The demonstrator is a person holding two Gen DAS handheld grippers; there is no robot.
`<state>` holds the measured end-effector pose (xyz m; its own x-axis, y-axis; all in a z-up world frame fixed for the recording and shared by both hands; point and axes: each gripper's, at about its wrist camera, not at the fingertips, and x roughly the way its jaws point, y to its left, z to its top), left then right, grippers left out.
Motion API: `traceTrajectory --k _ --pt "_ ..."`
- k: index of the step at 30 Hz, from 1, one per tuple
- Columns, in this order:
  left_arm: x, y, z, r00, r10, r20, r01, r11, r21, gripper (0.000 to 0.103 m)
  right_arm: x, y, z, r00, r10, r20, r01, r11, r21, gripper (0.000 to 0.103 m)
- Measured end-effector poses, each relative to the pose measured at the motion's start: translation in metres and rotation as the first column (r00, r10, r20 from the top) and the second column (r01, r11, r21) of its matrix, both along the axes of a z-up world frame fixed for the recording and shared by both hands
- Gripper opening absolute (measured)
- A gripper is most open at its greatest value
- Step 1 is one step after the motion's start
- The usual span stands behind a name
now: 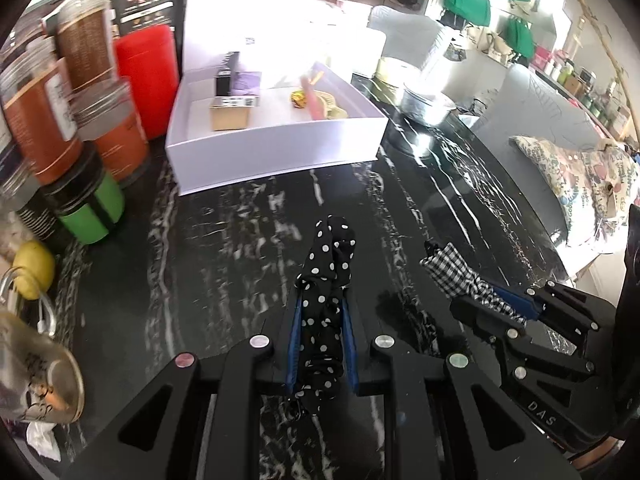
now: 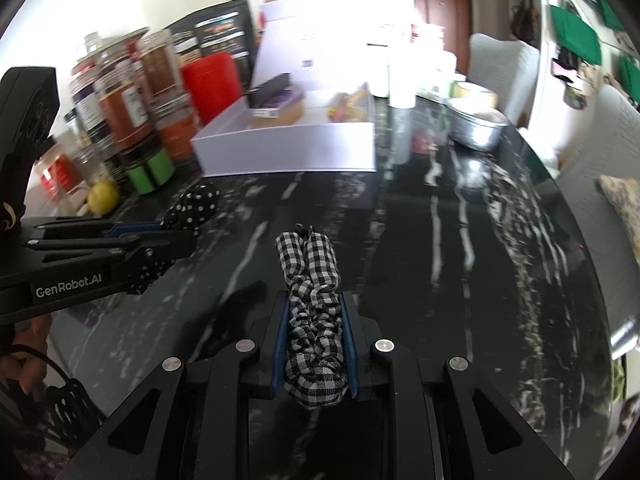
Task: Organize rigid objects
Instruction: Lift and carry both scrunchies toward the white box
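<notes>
My left gripper (image 1: 322, 304) is shut on a black polka-dot scrunchie (image 1: 326, 280), held above the black marble table (image 1: 200, 248). My right gripper (image 2: 314, 304) is shut on a black-and-white checked scrunchie (image 2: 310, 276). In the left wrist view the right gripper (image 1: 480, 300) shows at the right with the checked scrunchie (image 1: 452, 270). In the right wrist view the left gripper (image 2: 176, 232) shows at the left with the polka-dot scrunchie (image 2: 196, 204). A white open box (image 1: 276, 148) stands ahead, holding a small cardboard box (image 1: 230, 116) and pink and yellow items (image 1: 316, 100).
Jars and canisters (image 1: 80, 92), a red canister (image 1: 148, 76) and a green can (image 1: 92, 208) crowd the left. A lemon (image 1: 34, 266) and a glass jar (image 1: 36, 376) lie at near left. A metal bowl (image 1: 426, 106) stands at the right. A sofa with a cushion (image 1: 580, 184) lies beyond the table edge.
</notes>
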<state>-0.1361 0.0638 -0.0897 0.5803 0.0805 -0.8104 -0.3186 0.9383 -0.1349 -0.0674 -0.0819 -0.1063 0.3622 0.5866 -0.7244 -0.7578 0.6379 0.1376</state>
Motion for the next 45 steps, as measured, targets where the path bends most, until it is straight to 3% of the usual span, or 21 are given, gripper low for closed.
traceTrajectory --k 8,17,36,40,45 --pt "-0.017 0.014 0.002 0.998 0.060 0.013 -0.060 0.998 -0.001 0.018 -0.017 0.016 -0.002 0.998 0.070 -0.010 -0.070 0.998 0.007 0.023" --pt "-0.011 0.022 0.011 0.998 0.050 0.027 -0.050 0.999 -0.001 0.018 -0.021 0.029 0.002 0.995 0.099 -0.005 -0.099 0.995 0.005 0.023" --pt "0.042 0.052 0.060 0.992 0.021 0.121 -0.025 0.999 0.033 0.018 0.022 0.064 0.044 0.994 0.086 0.071 -0.088 0.996 0.028 0.023" --pt "0.056 0.055 0.070 0.990 -0.004 0.138 0.004 1.000 0.000 0.018 0.035 0.068 0.056 0.993 0.083 0.087 -0.087 0.995 0.047 0.023" --pt "0.072 0.053 0.083 0.986 -0.017 0.166 0.011 0.999 0.035 0.018 0.048 0.073 0.069 0.989 0.080 0.123 -0.086 0.995 0.044 0.023"
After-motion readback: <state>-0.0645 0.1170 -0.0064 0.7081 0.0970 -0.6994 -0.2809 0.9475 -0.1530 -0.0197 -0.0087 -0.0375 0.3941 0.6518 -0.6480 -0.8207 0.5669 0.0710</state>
